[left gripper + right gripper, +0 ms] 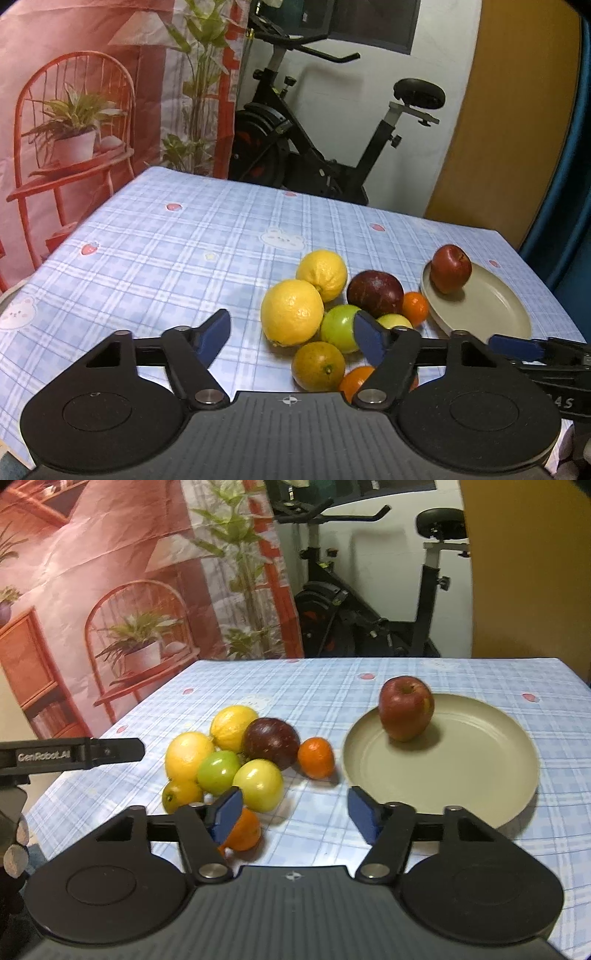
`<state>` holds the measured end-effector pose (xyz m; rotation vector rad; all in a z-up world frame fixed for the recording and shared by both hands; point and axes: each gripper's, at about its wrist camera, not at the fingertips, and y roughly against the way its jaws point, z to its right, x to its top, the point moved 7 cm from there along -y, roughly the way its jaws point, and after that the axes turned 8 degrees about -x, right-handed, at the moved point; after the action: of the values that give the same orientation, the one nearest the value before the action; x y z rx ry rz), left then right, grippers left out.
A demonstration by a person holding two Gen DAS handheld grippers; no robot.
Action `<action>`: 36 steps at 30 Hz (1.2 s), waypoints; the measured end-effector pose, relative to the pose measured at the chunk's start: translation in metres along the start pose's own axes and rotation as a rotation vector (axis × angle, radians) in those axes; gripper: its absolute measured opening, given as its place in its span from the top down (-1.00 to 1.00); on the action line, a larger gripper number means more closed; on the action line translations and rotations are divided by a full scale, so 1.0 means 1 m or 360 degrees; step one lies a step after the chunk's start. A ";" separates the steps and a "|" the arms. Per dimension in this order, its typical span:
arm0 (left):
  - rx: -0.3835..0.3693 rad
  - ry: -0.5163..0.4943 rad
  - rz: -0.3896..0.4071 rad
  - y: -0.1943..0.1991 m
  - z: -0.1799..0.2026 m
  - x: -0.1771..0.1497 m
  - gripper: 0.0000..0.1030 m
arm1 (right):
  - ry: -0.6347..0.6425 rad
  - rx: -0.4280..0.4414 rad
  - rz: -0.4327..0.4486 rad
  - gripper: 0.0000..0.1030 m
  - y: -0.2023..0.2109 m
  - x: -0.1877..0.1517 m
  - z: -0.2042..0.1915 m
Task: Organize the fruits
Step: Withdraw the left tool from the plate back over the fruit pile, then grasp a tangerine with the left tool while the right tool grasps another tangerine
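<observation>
A red apple (406, 709) stands upright on the beige plate (461, 771), at its far left; it also shows in the left wrist view (450, 269) on the plate (491, 310). A pile of fruit lies left of the plate: two yellow lemons (291, 312), a dark red apple (271, 742), two green apples (258, 784), and small oranges (316, 757). My left gripper (291, 334) is open and empty, close in front of the pile. My right gripper (295, 814) is open and empty, between pile and plate.
The table wears a blue checked cloth (166, 251). An exercise bike (314, 147) stands behind the far edge. A printed backdrop (92, 609) hangs at the left. The other gripper's arm (74, 755) reaches in from the left of the right wrist view.
</observation>
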<state>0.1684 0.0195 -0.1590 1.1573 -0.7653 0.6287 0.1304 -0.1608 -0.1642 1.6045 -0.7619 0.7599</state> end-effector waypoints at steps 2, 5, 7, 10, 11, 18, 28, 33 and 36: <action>-0.0019 0.0000 -0.0013 -0.002 0.002 -0.001 -0.20 | 0.0026 0.0033 -0.0021 -0.01 -0.002 -0.004 -0.005; -0.0039 -0.0010 -0.0017 -0.003 0.004 -0.003 -0.08 | 0.0082 0.0100 -0.0040 0.19 -0.004 -0.009 -0.016; -0.0037 -0.0008 -0.0017 -0.003 0.003 -0.004 -0.05 | 0.0100 0.0140 -0.0058 0.31 -0.006 -0.012 -0.021; -0.0020 0.0025 -0.0014 -0.003 -0.002 -0.005 -0.05 | 0.0113 0.0195 -0.0086 0.33 -0.011 -0.012 -0.027; -0.0014 0.0034 -0.0015 -0.003 -0.004 -0.005 -0.05 | 0.0118 0.0207 -0.0091 0.33 -0.014 -0.012 -0.029; 0.0012 0.0076 -0.0026 -0.004 -0.013 -0.009 0.04 | 0.0089 0.0212 -0.0098 0.33 -0.025 -0.008 -0.029; -0.0035 0.0053 -0.0072 -0.008 -0.007 -0.015 0.26 | 0.0095 0.0205 -0.0121 0.33 -0.018 -0.023 -0.027; -0.0074 -0.0006 -0.0112 -0.008 0.002 -0.020 0.30 | 0.0081 0.0220 -0.0129 0.33 -0.016 -0.022 -0.029; -0.0083 -0.0020 -0.0122 -0.009 0.003 -0.023 0.30 | 0.0106 0.0261 -0.0116 0.31 -0.012 -0.022 -0.036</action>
<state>0.1614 0.0132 -0.1817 1.1382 -0.7401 0.5351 0.1245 -0.1222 -0.1839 1.7353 -0.6029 0.8361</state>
